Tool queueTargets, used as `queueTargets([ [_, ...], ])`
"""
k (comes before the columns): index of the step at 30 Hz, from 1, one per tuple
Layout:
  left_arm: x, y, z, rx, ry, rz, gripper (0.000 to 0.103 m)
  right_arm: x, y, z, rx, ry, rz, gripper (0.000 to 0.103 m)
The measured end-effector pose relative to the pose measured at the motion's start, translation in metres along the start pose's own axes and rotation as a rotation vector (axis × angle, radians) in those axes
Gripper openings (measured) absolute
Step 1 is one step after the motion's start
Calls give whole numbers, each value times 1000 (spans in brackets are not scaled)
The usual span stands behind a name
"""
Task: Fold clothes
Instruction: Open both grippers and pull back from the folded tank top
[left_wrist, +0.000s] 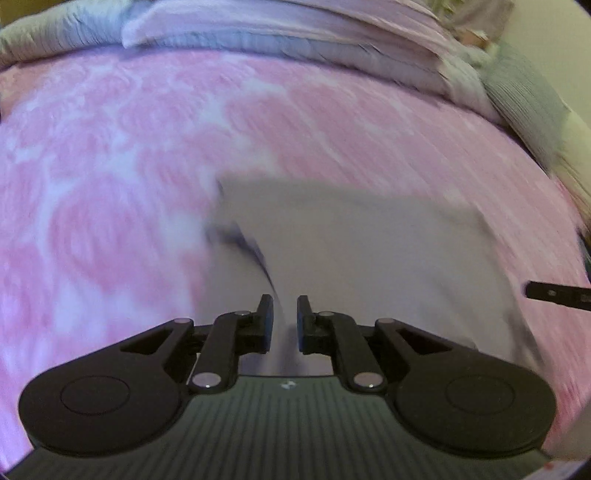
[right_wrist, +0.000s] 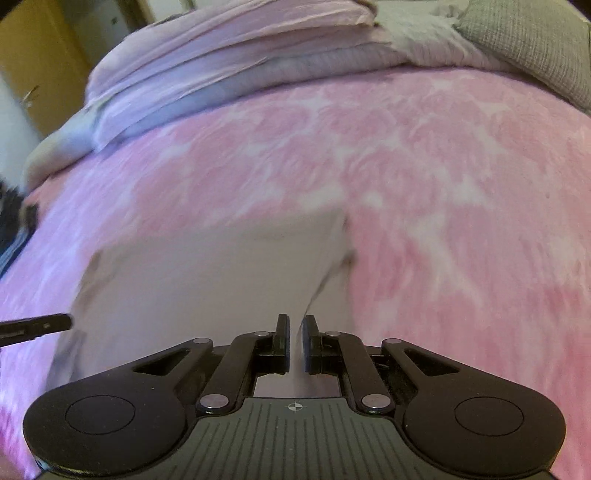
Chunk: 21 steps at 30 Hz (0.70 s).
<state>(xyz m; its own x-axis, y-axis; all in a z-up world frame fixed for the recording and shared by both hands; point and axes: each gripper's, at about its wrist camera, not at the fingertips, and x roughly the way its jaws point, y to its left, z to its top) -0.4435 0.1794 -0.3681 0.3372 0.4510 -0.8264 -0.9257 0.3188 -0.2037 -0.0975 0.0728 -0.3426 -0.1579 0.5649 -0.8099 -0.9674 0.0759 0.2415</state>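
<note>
A white garment lies partly folded on the pink patterned bedspread, with a dark trimmed edge running up to my left gripper. That gripper is shut on a pinch of the cloth at its near left corner. In the right wrist view the same garment rises in a ridge into my right gripper, shut on the near right corner. Each gripper's finger shows in the other's view: a right fingertip and a left fingertip. Both views are blurred.
Folded pale lilac bedding is stacked along the far side of the bed. A grey knitted pillow lies at the far right. A wooden door stands beyond the bed's left side, and dark striped cloth is at that edge.
</note>
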Motion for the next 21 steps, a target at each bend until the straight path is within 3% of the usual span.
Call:
queueTargets([
  [3,-13,-16,-36,5,55,-8,8,-11,15,-35,-11,58,14,3],
  [5,-6,-18,-55,-17,111,34,8,0,17,-56,6,129,-12,3],
  [6,-4,-18,-61,-25,108,47,9,7,18,-63,4,166,-32,3],
  [9,-5,-25,-56,-28,110,81,9,5,24,-63,-23,156,-44,5],
  [10,-7,-27,-51,-40,118,88,11,3,25,-59,-19,166,-48,10],
  [13,-15,-35,-40,-51,155,134,29,-13,22,-48,25,141,-41,53],
  [17,-28,-54,-31,-25,195,191,45,-32,27,-36,70,129,-10,57],
  [21,-34,-71,-34,-4,259,217,53,-39,26,-34,72,164,-8,58],
])
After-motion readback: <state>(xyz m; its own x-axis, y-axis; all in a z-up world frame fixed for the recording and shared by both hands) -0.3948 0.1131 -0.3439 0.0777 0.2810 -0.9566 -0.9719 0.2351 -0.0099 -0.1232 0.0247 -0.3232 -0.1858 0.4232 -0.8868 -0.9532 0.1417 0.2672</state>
